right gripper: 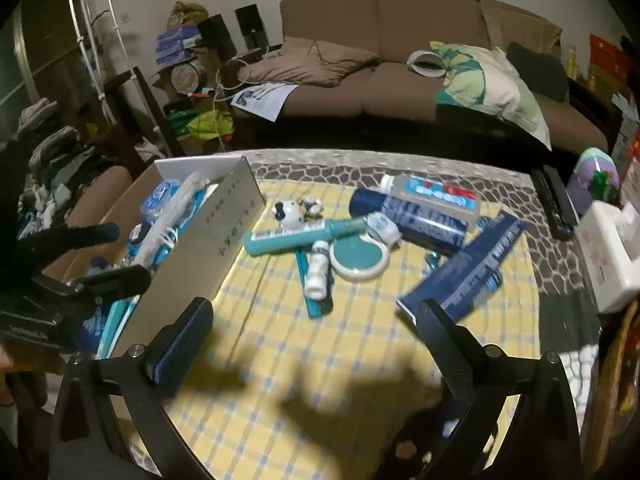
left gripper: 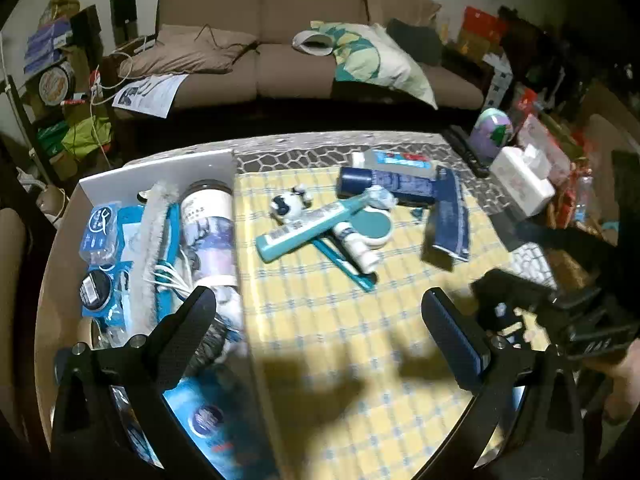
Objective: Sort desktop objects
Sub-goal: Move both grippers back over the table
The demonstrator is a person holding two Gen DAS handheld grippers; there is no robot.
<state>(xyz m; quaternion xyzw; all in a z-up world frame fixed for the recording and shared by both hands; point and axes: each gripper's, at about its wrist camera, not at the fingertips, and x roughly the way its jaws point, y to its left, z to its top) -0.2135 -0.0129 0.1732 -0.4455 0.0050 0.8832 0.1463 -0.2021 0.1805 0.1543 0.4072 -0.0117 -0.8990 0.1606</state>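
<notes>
Behind a cluttered table (left gripper: 400, 360) stands a brown sofa (left gripper: 304, 60), with a white box (right gripper: 192, 248) at the table's left edge already holding brushes, packets and a jar. Unsorted toiletries lie heaped toward the far middle of the yellow checked cloth (right gripper: 280, 360): a teal tube (right gripper: 296, 236) crossing a toothbrush (right gripper: 312, 300), a small white bottle (right gripper: 318, 268), a round compact (right gripper: 358, 258), a dark can (right gripper: 408, 218), a toothpaste tube (right gripper: 432, 194) and a long navy carton (right gripper: 468, 268). Both the left gripper (left gripper: 320, 308) and right gripper (right gripper: 316, 320) hover over the near cloth, jaws spread wide and empty. All the items look light; the carton seems stiff and best pinched across its narrow sides, the tubes soft and likely to squash, the can round and prone to rolling, the compact flat and smooth, perhaps slippery. Overlaps in the heap could drag neighbours along. A tissue box (right gripper: 608, 256) and a remote (right gripper: 556, 204) crowd the right edge.
</notes>
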